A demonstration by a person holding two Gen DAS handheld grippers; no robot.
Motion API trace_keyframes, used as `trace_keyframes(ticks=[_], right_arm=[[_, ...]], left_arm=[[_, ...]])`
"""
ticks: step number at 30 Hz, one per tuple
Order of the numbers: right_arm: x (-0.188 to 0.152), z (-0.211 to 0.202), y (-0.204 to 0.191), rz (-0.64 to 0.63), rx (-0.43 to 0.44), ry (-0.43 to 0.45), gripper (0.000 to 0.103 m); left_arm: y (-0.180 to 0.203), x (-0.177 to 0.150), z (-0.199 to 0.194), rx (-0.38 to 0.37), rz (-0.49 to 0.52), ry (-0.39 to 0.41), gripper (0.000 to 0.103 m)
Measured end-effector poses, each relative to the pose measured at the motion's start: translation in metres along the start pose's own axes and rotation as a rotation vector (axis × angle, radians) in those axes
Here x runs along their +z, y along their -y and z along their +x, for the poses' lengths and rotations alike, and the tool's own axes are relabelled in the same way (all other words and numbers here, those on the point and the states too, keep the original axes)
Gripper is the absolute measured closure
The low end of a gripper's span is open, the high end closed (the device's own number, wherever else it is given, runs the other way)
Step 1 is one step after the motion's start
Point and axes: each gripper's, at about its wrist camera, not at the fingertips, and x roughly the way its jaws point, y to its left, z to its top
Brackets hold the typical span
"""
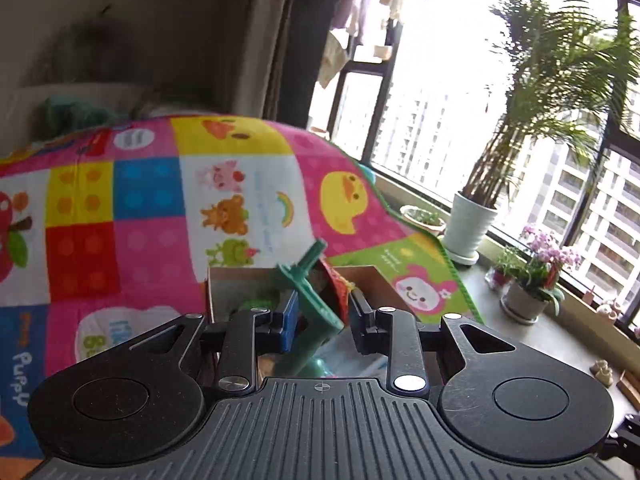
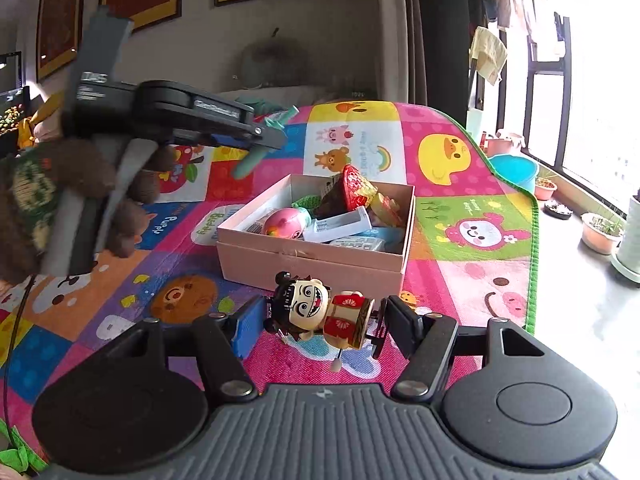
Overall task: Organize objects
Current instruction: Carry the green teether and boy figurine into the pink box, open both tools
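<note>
Our box (image 2: 316, 258) already holds several toys — our left gripper (image 1: 320, 320) carries a green toy (image 1: 310, 304) above it with fingers apart, and our right gripper (image 2: 320, 326) fingers flank the doll (image 2: 320, 318), unclamped.

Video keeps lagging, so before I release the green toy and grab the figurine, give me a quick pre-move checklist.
1. Left gripper over the pink box: ok in the right wrist view.
2. Hold on green toy: cannot tell; it sits between the fingers, jaws look parted.
3. Space in box: ok, partly filled.
4. Figurine between right gripper fingers: ok.
5. Right jaws closed on it: not ok, gaps either side.
6. Figurine upright: not ok, lying on mat.
</note>
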Motion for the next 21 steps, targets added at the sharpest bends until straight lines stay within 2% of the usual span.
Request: trace_keyframes(ticks=[3, 6, 10, 13, 14, 15, 16, 18, 21], right_arm=[[0.001, 0.001, 0.005, 0.003, -0.013, -0.004, 0.038], [0.011, 0.008, 0.011, -0.004, -0.025, -0.01, 0.038], [0.048, 0.024, 0.023, 0.051, 0.032, 0.017, 0.038], [0.083, 0.046, 0.033, 0.112, 0.058, 0.032, 0.038], [0.092, 0.056, 0.038, 0.141, 0.081, 0.008, 0.033], [0.1, 0.067, 0.044, 0.183, 0.106, -0.029, 0.021], [0.103, 0.073, 0.051, 0.24, 0.113, -0.043, 0.019], [0.105, 0.075, 0.061, 0.292, 0.118, -0.043, 0.018], [0.094, 0.07, 0.07, 0.284, 0.065, -0.026, 0.017]], left_arm=[[-0.018, -0.007, -0.001, -0.002, -0.085, 0.024, 0.072], [-0.032, -0.02, -0.023, -0.001, -0.123, 0.043, 0.072], [-0.051, -0.052, -0.062, -0.002, -0.172, 0.04, 0.072], [-0.061, -0.075, -0.079, 0.026, -0.219, 0.034, 0.072], [-0.064, -0.081, -0.081, 0.036, -0.232, 0.028, 0.072], [-0.067, -0.085, -0.082, 0.039, -0.242, 0.018, 0.072], [-0.07, -0.087, -0.081, 0.039, -0.249, 0.006, 0.072], [-0.076, -0.088, -0.08, 0.046, -0.263, -0.014, 0.072], [-0.082, -0.085, -0.074, 0.055, -0.294, -0.025, 0.072]])
